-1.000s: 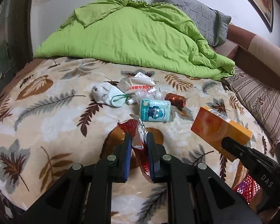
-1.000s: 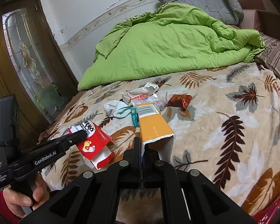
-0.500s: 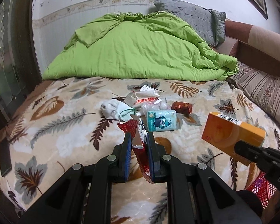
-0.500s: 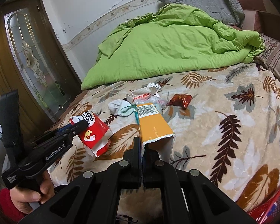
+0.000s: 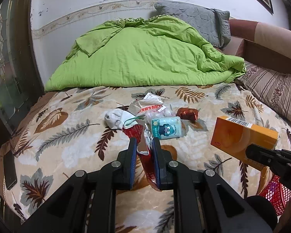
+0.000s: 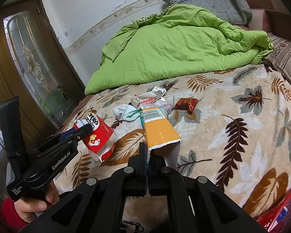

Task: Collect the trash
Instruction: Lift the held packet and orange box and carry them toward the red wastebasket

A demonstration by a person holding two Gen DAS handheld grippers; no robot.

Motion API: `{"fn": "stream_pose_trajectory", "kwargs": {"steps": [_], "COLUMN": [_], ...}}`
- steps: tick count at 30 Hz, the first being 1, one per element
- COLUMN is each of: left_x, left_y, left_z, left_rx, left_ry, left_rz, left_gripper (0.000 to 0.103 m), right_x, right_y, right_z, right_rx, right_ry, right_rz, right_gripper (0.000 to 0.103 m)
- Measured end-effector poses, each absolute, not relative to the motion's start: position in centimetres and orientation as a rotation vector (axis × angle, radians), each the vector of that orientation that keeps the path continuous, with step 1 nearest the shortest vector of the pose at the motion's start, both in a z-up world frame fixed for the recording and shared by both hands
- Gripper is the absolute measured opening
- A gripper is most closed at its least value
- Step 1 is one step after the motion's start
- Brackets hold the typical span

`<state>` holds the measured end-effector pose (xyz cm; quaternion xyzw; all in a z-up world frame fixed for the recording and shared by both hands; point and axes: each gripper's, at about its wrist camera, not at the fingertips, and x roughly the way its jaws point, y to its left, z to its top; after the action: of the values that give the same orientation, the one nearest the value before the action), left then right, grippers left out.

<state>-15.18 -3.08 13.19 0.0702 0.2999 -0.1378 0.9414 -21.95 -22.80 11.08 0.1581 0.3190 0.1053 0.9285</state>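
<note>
My left gripper (image 5: pixel 144 142) is shut on a torn red-and-white box (image 5: pixel 146 151) and holds it above the leaf-patterned blanket (image 5: pixel 67 151). The right wrist view shows that same red-and-white box (image 6: pixel 98 139) at the left gripper's tip (image 6: pixel 85 130), with a hand below. My right gripper (image 6: pixel 148 151) is shut on the open end of an orange carton (image 6: pixel 159 130), also held off the bed. On the blanket beyond lie a teal tissue pack (image 5: pixel 167 128), a white wrapper with red print (image 5: pixel 147 106), a red-brown foil packet (image 5: pixel 187 113) and a balled white sock (image 5: pixel 116 118).
A rumpled green quilt (image 5: pixel 145 58) and a grey pillow (image 5: pixel 203 25) fill the back of the bed. A red mesh basket (image 5: pixel 275 194) stands at the lower right, beside the bed. A dark phone (image 5: pixel 9 170) lies at the blanket's left edge. A wooden door (image 6: pixel 29 68) is on the left.
My left gripper has lifted and rolled a little with the red-and-white box, so more of the wall shows. The right gripper and orange carton have stayed put.
</note>
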Motion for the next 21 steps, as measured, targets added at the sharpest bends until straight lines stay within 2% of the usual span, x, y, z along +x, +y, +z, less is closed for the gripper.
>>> {"fn": "stream_pose_trajectory", "kwargs": {"steps": [21], "left_x": [-17.6], "left_y": [-7.1], "left_z": [15.0], "left_rx": [0.139], "left_ry": [0.610], "left_rz": [-0.467], "left_gripper": [0.015], "right_x": [-27.4], "right_y": [-28.2], "right_z": [12.8], "right_rx": [0.412], "right_ry": [0.637], "right_rz": [0.106], "right_gripper": [0.002]}}
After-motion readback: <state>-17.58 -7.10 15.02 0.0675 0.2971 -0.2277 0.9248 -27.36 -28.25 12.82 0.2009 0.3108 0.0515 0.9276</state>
